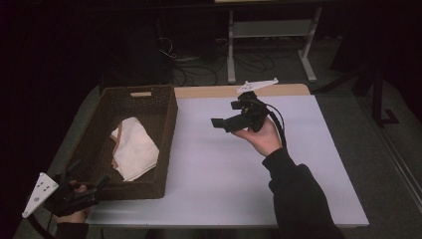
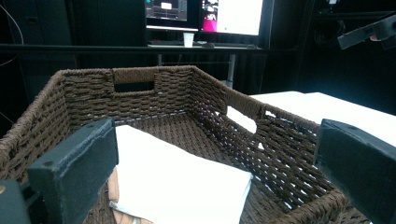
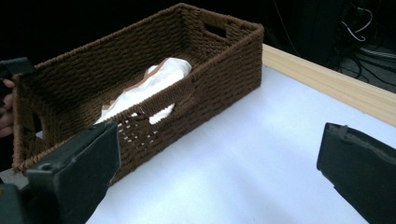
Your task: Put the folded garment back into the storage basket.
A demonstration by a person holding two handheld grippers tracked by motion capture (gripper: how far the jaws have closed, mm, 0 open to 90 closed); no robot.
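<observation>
Woven brown basket [image 1: 166, 117], folded white cloth [image 1: 133, 148] inside, perhaps layered

A white table [image 1: 239, 169] (wooden far edge) carries a brown wicker basket [image 1: 166, 144].

The folded cloth [image 2: 180, 182] runs off the bottom edge at 6 o'clock in the left gripper view, and the basket [image 3: 224, 65] wall hides its lower part in the right gripper view. Both black jaws are cropped at 6 o'clock. The screens [image 2: 205, 14] at 12 o'clock are unreadable.
</observation>
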